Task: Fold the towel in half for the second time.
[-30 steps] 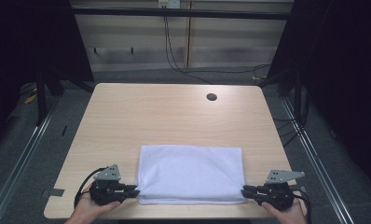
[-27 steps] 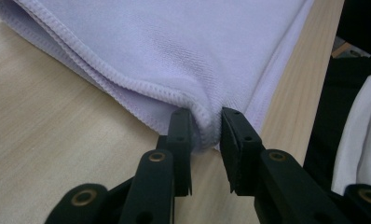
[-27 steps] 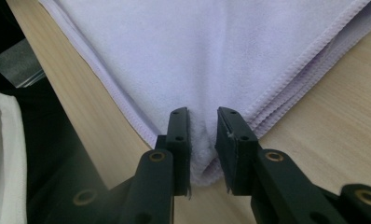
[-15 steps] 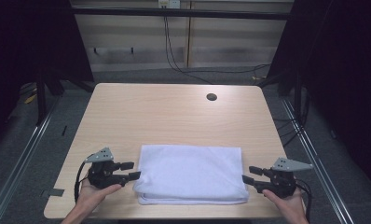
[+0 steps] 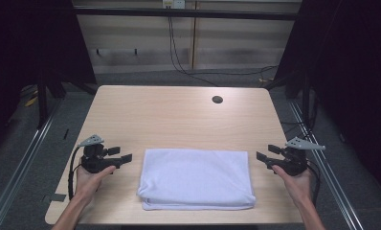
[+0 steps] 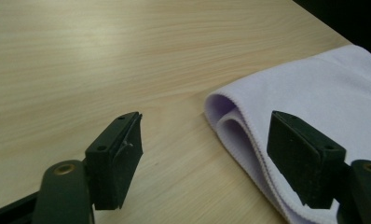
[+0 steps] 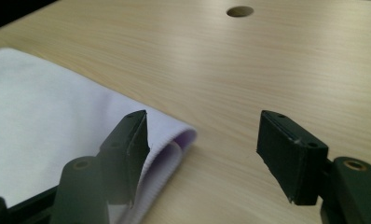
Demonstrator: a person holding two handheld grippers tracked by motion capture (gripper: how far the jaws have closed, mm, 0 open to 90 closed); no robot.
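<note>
While the whole folded towel (image 5: 196, 178) is seen from the high view, near the desk's (image 5: 179, 120) front edge, its rolled fold layers are shown by the gripper views. The left gripper (image 5: 120, 156) and right gripper (image 5: 263, 157) are held just beside its short ends, apart from it. Both have just been opening; nothing is pinched between the spread jaws.

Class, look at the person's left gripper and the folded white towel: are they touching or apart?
Apart. In the high view, bare tabletop shows between the left gripper and the towel. Its jaws, which have just been opening, stand wide with nothing between them.
</note>
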